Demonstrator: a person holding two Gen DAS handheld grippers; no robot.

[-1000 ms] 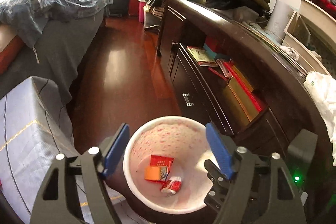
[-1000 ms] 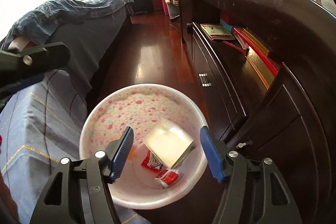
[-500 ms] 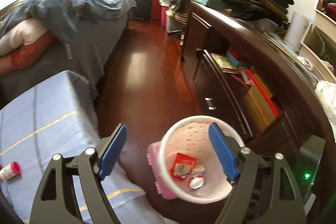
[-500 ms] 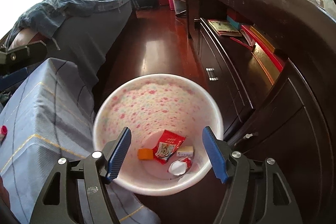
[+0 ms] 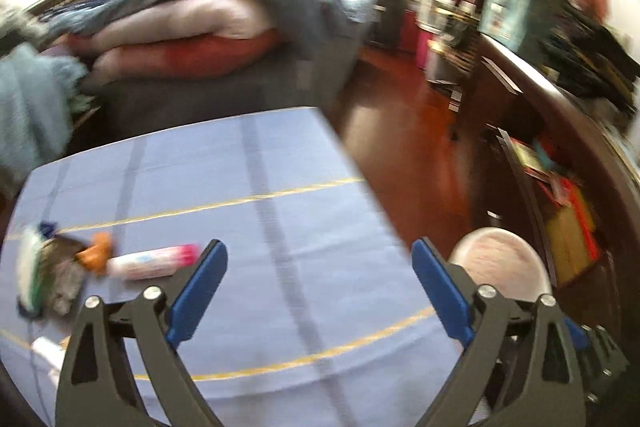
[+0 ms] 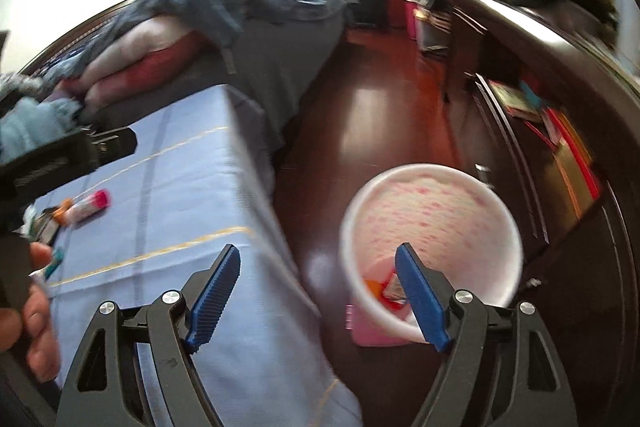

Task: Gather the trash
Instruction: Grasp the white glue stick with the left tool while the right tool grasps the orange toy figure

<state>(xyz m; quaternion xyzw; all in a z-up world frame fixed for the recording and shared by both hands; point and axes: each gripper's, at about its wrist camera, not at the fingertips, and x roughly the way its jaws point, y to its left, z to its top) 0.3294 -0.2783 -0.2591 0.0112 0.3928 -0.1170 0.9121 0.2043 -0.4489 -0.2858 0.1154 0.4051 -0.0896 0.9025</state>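
Observation:
A white bin with pink specks (image 6: 432, 223) stands on the floor beside the table, with red and orange wrappers (image 6: 384, 287) in its bottom; its rim shows in the left wrist view (image 5: 500, 259). My left gripper (image 5: 318, 291) is open and empty above the blue tablecloth (image 5: 256, 195). A pink-capped tube (image 5: 154, 261), an orange scrap (image 5: 96, 255) and crumpled wrappers (image 5: 48, 275) lie at its left. My right gripper (image 6: 318, 299) is open and empty over the table edge and bin. The tube also shows in the right wrist view (image 6: 90, 205).
A bed with grey cover and red pillow (image 5: 192, 51) lies behind the table. A dark wooden cabinet (image 6: 560, 131) with books runs along the right. The left gripper's body (image 6: 60, 155) and a hand (image 6: 28, 311) show at the left in the right wrist view.
Both grippers swung left from over the bin toward the table. The tabletop and its trash have come into view. The bin now sits at the right. Both views are motion-blurred.

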